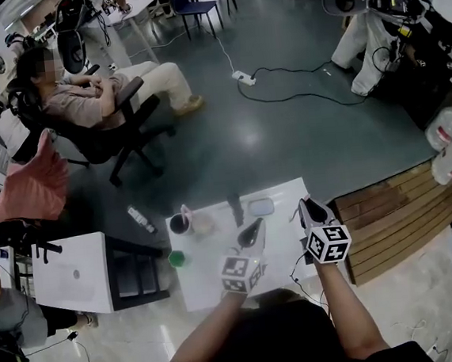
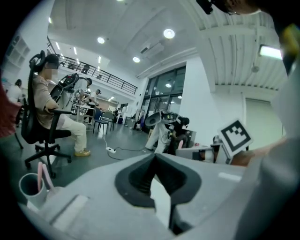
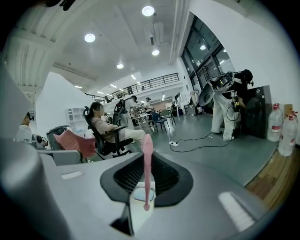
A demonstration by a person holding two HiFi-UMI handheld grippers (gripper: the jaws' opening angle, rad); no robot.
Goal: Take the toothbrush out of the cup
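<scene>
The pink toothbrush (image 3: 147, 173) is pinched upright in the right gripper (image 1: 305, 204), away from the cup (image 1: 179, 224), where another pink stick (image 2: 42, 172) leans. The left gripper (image 2: 153, 158) is closed on nothing. A quick swing could shake the thin brush loose.

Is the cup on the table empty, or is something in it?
Not empty: a pink toothbrush sticks up out of the cup in the left gripper view. The right gripper is shut on a second toothbrush.

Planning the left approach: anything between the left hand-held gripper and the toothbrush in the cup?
Only a pale translucent object right beside the cup, toward the left hand-held gripper; otherwise just table.
</scene>
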